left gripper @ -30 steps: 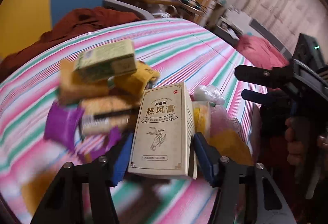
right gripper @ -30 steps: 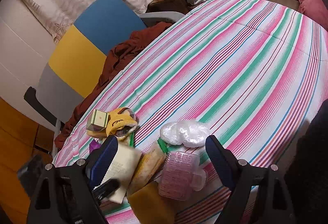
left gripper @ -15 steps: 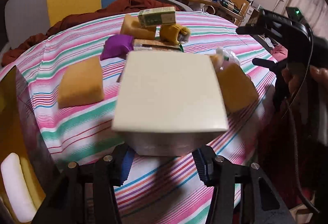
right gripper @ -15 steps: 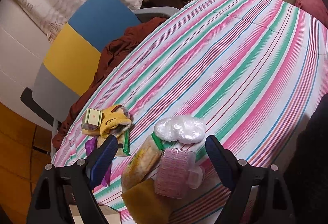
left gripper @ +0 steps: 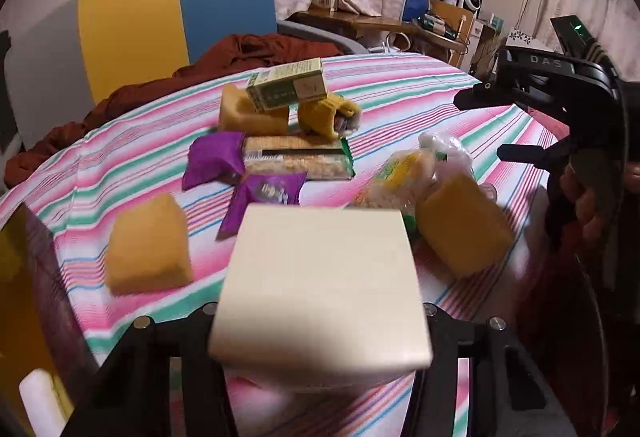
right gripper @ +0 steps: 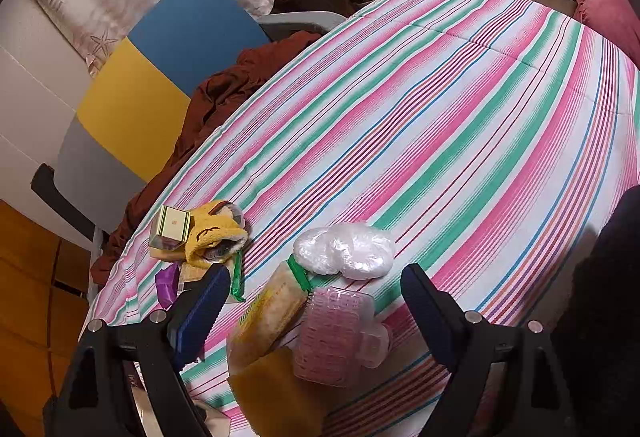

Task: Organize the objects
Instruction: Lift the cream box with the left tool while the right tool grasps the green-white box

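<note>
My left gripper is shut on a cream cardboard box, held above the near edge of the striped table. Its blank side faces the camera. On the table lie a green box on yellow items, purple packets, a cracker pack and yellow sponges. My right gripper is open above a pink plastic container, a snack bag and a clear plastic bundle. It also shows at the right of the left wrist view.
A chair with blue, yellow and grey back stands behind the table with a brown cloth draped on it. A wooden desk with clutter is further back. A red cushion lies at far right.
My left gripper lifted the cream box out of the pile and pulled it back toward the near edge, tilting its blank side up. The right gripper stayed open and barely moved.
</note>
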A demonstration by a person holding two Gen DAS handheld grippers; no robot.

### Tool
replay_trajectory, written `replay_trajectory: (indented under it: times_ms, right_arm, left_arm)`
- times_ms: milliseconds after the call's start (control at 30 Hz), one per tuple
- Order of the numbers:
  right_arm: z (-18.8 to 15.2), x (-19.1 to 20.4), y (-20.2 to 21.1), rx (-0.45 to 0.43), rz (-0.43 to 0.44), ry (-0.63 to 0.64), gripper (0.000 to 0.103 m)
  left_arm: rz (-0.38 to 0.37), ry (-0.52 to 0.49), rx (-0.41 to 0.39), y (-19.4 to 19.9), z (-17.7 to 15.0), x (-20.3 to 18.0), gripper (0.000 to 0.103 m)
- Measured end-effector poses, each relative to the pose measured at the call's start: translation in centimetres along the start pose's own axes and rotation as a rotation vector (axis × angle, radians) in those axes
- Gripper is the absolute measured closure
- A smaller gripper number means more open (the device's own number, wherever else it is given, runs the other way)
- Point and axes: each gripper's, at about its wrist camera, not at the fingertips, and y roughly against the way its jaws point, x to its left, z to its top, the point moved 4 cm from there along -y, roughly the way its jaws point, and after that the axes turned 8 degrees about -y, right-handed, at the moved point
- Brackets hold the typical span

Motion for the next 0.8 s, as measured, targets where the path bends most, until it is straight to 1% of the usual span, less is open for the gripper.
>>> replay_trajectory:
  times_ms: [67,133,200,233,267,300,333,367,400,433,467,500,533,633,667,733,800]
  right_arm:
    - [0.0,0.0,-0.1,0.004,-0.002,0.001,0.014]
    - [-0.1,0.0,-0.1,0.014,0.001,0.002,0.014]
    - [-0.1,-0.1,-0.3,0.023,0.001,-0.003,0.014]
    - [-0.1,-0.1,-0.4,0.027,-0.007,-0.005,0.014]
    - [-0.1,-0.2,-0.6,0.035,-0.016,-0.008,0.014]
    - [-0.2,-0.3,-0.8,0.042,-0.020,-0.011,0.014]
    - [-0.2,-0.3,-0.8,0.045,-0.020,-0.012,0.014]
    - [-0.1,-0.3,-0.7,0.041,-0.018,-0.014,0.014]
    - [-0.1,-0.4,-0.5,0.030,-0.016,-0.020,0.014]
    - [0.1,-0.7,-0.2,0.012,-0.009,-0.035,0.014]
    - [0.3,-1.0,0.1,-0.004,0.000,-0.054,0.014]
    - [0.5,-1.4,0.3,-0.014,0.005,-0.077,0.014]
    - [0.6,-1.6,0.3,-0.016,0.007,-0.095,0.014]
    - [0.6,-2.0,0.1,-0.008,-0.004,-0.113,0.016]
    - [0.6,-1.9,0.0,-0.009,-0.011,-0.104,0.016]
    - [0.6,-1.5,-0.1,-0.009,-0.026,-0.085,0.016]
    - [0.4,-0.5,0.1,-0.028,-0.052,-0.018,0.016]
  left_arm:
    - [-0.016,0.004,0.026,-1.0,0.5,0.1,0.050]
    - [-0.032,0.058,0.056,-1.9,0.7,0.9,0.049]
    - [-0.044,0.083,0.053,-1.8,0.5,1.2,0.047]
    - [-0.044,0.088,0.054,-1.5,0.2,1.3,0.045]
    - [-0.054,0.097,0.055,-1.3,0.0,1.4,0.032]
    - [-0.066,0.113,0.044,-1.0,-0.2,1.5,0.015]
    - [-0.058,0.122,0.024,-0.6,-0.4,1.5,0.010]
    - [-0.038,0.120,0.002,-0.4,-0.4,1.5,0.008]
    - [-0.019,0.108,-0.008,-0.4,-0.3,1.5,0.011]
    - [-0.013,0.096,-0.001,-0.7,0.0,1.4,0.020]
    - [-0.022,0.084,0.007,-0.9,0.2,1.2,0.051]
    - [-0.015,0.055,0.022,-1.2,0.3,0.8,0.051]
    - [-0.002,0.046,0.018,-1.3,0.4,0.8,0.051]
    - [0.001,0.045,-0.003,-1.7,0.1,1.0,0.051]
    - [0.002,0.048,-0.001,-1.7,0.2,1.1,0.051]
    - [-0.028,0.071,-0.006,-1.0,0.4,1.1,0.051]
    - [-0.025,0.075,-0.029,0.3,0.5,1.2,0.051]
